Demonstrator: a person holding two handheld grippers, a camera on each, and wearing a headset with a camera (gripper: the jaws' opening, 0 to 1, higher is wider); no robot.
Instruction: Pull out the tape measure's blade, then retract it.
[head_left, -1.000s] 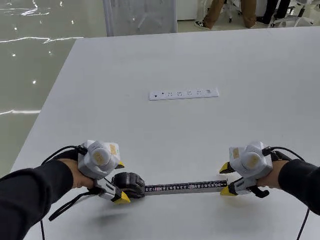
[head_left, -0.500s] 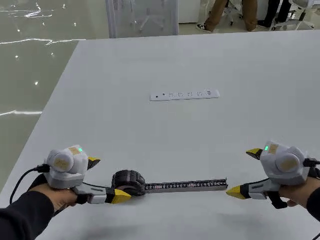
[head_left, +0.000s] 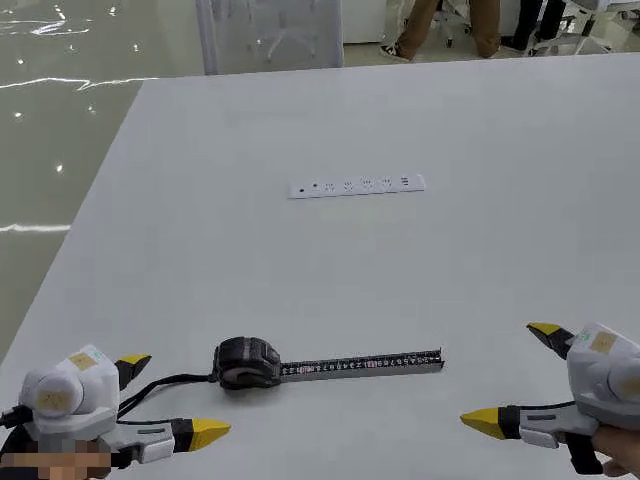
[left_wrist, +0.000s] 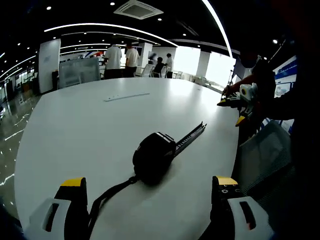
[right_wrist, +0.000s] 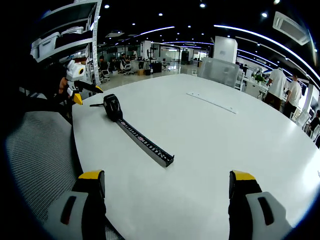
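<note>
Near the front edge of the broad white worktop (head_left: 400, 270) lies the black, round-bodied tape measure (head_left: 248, 362), on its own with nothing gripping it. Its dark steel blade (head_left: 360, 364), marked with pale graduations, runs out flat from the case toward the person's right and ends in a small hook. A thin black wrist cord (head_left: 165, 385) trails from the other side of the case toward the left tongs (head_left: 175, 395).

Both pairs of tongs are empty. The left tongs hover on the near side of the case, yellow-tipped jaws spread wide and clear of both case and cord. In the left gripper view the case sits ahead, between the parted jaws, but is not touched. The right tongs (head_left: 511, 374) hang beyond the blade's hook, off to the right and nearer the person, with their jaws just as wide apart.

Judging by this layout, the first half of the task looks done: a good length of blade is out of the case. It lies extended with nothing holding it, so a lock or friction is probably keeping it there. Retraction is what remains, which likely means steadying the case and releasing or feeding the blade back in. A long white power strip (head_left: 357, 186) sits well apart, farther up the worktop, and plays no part.
</note>
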